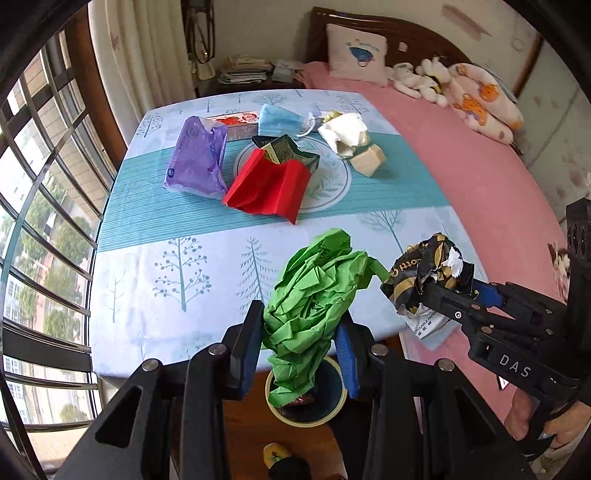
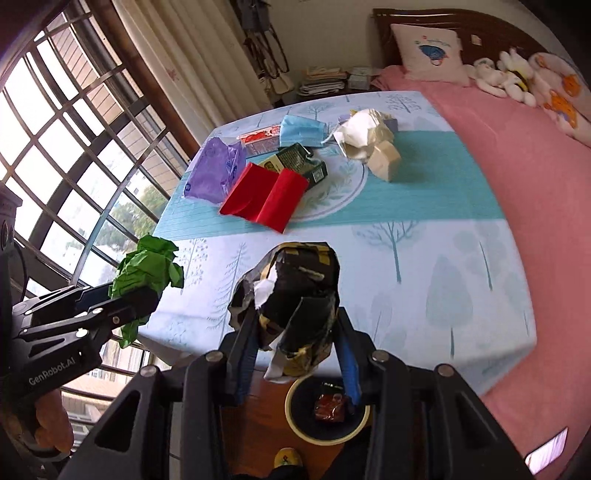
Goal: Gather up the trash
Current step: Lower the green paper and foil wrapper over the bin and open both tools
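Home bedroom. Bed point(image 1: 480, 177) w/ pink sheet along the right side, dark wood headboard point(image 2: 461, 29) at the far wall, printed pillow point(image 1: 356, 51) leaning on it, plush toys point(image 1: 424, 79) & a cartoon-print cushion point(image 1: 484, 103) beside that. Cream curtain point(image 2: 192, 55) next to a big barred window point(image 1: 44, 221) w/ trees & bldgs outside. Nightstand in far corner w/ stacked papers point(image 1: 243, 68). Counter point(image 1: 184, 258) w/ tree-print cloth sits right against the bed.

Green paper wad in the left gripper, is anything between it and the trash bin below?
Nothing visible. The green paper wad, clamped in the left gripper, hangs directly over the open bin on the floor past the table edge. Only a small reddish wrapper already lies inside.
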A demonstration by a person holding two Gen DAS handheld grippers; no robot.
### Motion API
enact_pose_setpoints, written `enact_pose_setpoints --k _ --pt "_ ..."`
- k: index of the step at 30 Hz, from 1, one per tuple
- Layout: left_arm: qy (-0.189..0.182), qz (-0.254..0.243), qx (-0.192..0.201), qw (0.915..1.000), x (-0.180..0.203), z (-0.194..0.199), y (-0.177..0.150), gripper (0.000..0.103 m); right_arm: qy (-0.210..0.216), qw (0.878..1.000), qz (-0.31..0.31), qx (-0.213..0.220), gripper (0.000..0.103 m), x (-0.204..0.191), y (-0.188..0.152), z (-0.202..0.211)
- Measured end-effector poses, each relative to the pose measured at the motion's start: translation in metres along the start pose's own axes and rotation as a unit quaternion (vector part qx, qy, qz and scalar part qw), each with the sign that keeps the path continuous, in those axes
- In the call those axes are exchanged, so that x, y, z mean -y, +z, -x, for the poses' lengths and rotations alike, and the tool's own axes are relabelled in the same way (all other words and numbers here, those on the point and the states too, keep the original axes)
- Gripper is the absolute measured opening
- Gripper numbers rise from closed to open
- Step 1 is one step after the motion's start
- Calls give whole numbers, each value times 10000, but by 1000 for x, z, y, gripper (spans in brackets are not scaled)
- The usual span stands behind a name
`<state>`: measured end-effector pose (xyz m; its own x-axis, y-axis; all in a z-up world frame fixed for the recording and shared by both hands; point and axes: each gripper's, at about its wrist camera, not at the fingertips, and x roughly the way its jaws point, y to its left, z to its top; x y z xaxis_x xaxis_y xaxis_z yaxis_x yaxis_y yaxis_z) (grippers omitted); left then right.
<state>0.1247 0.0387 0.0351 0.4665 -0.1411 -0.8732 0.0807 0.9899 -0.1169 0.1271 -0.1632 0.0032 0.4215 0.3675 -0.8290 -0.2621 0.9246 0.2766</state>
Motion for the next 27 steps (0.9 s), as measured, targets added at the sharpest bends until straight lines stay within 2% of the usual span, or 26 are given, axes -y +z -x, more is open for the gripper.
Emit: enact_pose_setpoints --k 8,15,20,27 --pt "-289 -511 -98 9982 -8 15 -62 35 -350 9983 -441 119 39 -26 -73 20" --pt "-435 -715 -572 9948 -4 3 -114 35 -481 9962 -691 -228 39 -28 -130 14" --pt "-426 -854 -933 9911 6 -23 -148 35 -513 9936 -874 -490 39 -21 -165 -6" --pt "-310 -921 -1459 9845 20 -88 -195 35 -621 9880 -1111 -878 39 2 -210 -52"
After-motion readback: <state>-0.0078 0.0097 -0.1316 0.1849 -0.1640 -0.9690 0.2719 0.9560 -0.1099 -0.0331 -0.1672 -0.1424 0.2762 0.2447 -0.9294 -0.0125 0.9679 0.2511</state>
